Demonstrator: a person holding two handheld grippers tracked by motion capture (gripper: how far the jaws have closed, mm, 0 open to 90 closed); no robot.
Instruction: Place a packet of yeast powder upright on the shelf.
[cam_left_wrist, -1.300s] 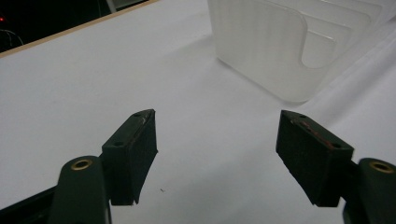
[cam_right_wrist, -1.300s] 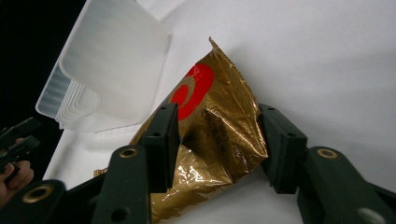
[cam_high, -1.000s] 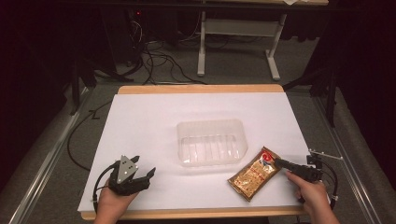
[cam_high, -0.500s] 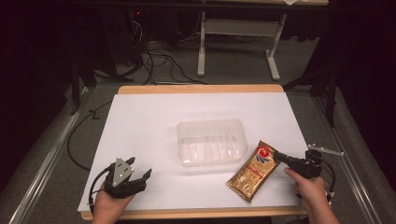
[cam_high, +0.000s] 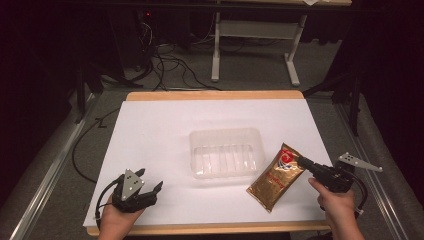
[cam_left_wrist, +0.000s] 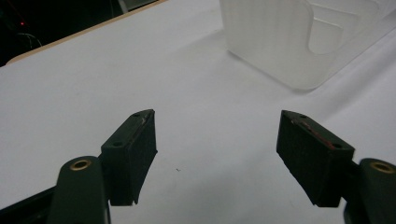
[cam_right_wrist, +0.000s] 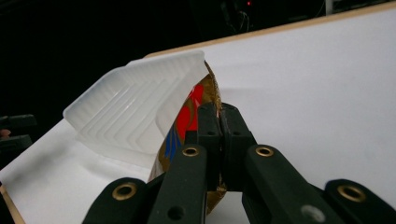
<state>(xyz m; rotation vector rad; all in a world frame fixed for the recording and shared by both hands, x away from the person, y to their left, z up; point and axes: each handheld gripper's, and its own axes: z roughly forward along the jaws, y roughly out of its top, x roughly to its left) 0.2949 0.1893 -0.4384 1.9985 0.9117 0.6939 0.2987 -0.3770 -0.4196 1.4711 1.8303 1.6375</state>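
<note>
Gold pouch (cam_high: 275, 177) (red-blue logo) pinched by right tool (cam_high: 301, 161).

High view: fixed above near edge, faces fwd/down over whole table (cam_high: 165, 130). Left gripper view: low, close to tabletop, faces far-right toward clear tray (cam_left_wrist: 280, 42). Right gripper view: v. close, faces left. All 3 share tray (cam_high: 226, 152) (cam_right_wrist: 126, 116).
</note>
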